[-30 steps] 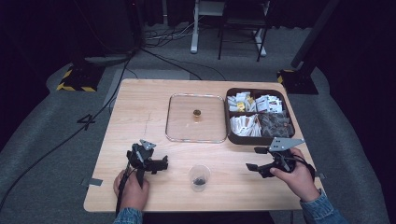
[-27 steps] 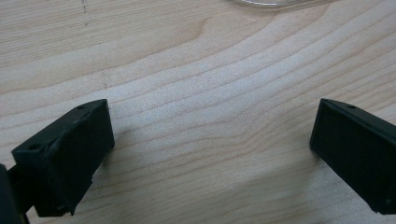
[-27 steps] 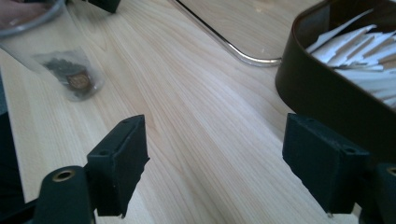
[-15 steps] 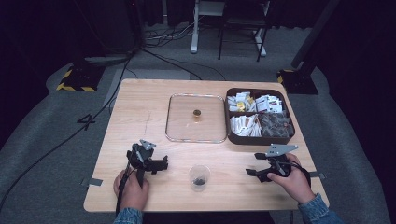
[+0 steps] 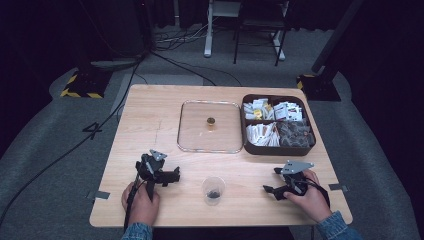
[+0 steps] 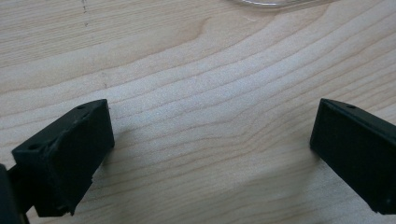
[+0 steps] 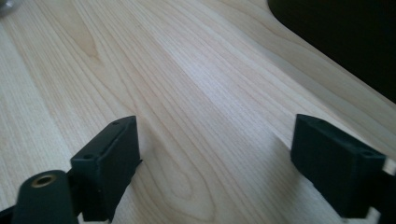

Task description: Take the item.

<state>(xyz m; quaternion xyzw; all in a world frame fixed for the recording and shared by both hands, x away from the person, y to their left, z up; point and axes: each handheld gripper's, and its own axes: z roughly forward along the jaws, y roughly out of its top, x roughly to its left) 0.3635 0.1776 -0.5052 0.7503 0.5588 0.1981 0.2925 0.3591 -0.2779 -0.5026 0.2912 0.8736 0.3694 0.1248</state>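
As both grippers sit low on the desk [image 5: 150, 115] with nothing between their wide-open jaws, the right gripper's [image 5: 278, 189] having just been opening, the work looks finished: the cup [image 5: 213, 189] stands between them, something dark inside, left gripper [image 5: 172, 177] nearer.

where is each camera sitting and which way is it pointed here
High view: above the person's side of the table, looking forward and down; shows both hands, the left gripper, the right gripper, the plastic cup, the clear lid and the sachet box.
Left gripper view: rides the left gripper, looking down at bare wood between its open jaws.
Right gripper view: rides the right gripper, looking along the tabletop toward its edge, jaws just opened, nothing between.
Shared: both gripper views show the same wooden table.
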